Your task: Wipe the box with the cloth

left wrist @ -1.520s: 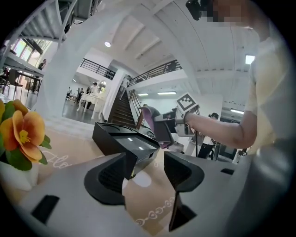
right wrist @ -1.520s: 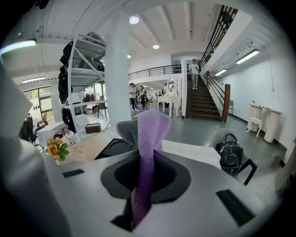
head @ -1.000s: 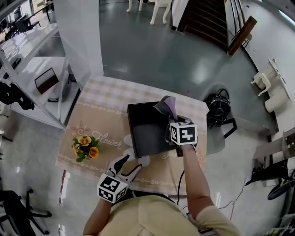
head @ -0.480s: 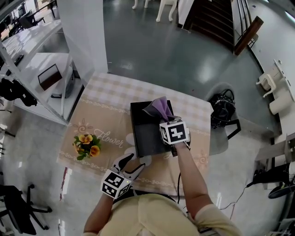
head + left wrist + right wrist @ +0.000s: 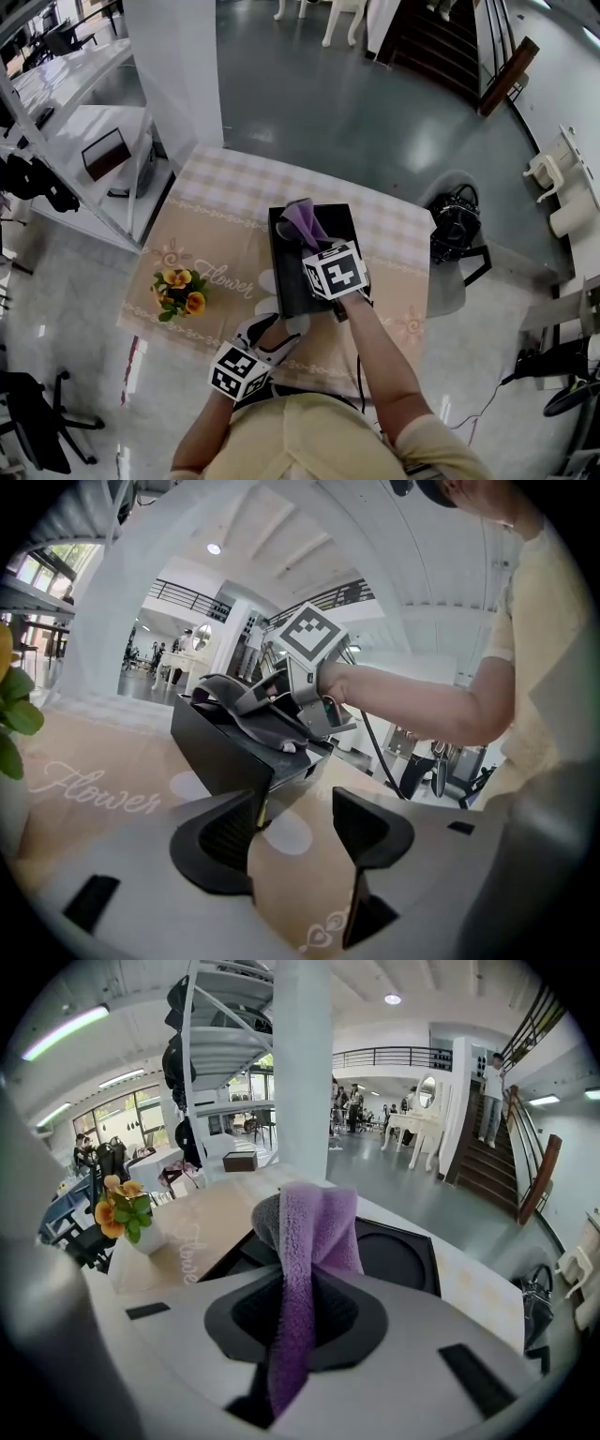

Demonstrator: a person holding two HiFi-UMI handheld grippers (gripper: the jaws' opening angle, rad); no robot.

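Note:
A black open box (image 5: 292, 267) (image 5: 217, 759) (image 5: 398, 1251) lies on the tablecloth at the table's middle. My right gripper (image 5: 319, 246) (image 5: 298, 1321) is shut on a purple and grey cloth (image 5: 302, 218) (image 5: 309, 1232), which it holds over the box's inside near the left wall. In the left gripper view the right gripper (image 5: 281, 710) and cloth sit on top of the box. My left gripper (image 5: 272, 333) (image 5: 295, 827) stands open near the table's front edge, just short of the box's near corner, nothing between its fingers.
A small pot of orange flowers (image 5: 178, 292) (image 5: 122, 1218) stands at the table's left. White shelving (image 5: 84, 141) rises to the left of the table. A black bag (image 5: 452, 225) lies on the floor at the right. A cable (image 5: 380, 752) hangs from the right gripper.
The right gripper has carried the cloth leftward, from the box's right side to its left part. The left gripper has barely shifted.

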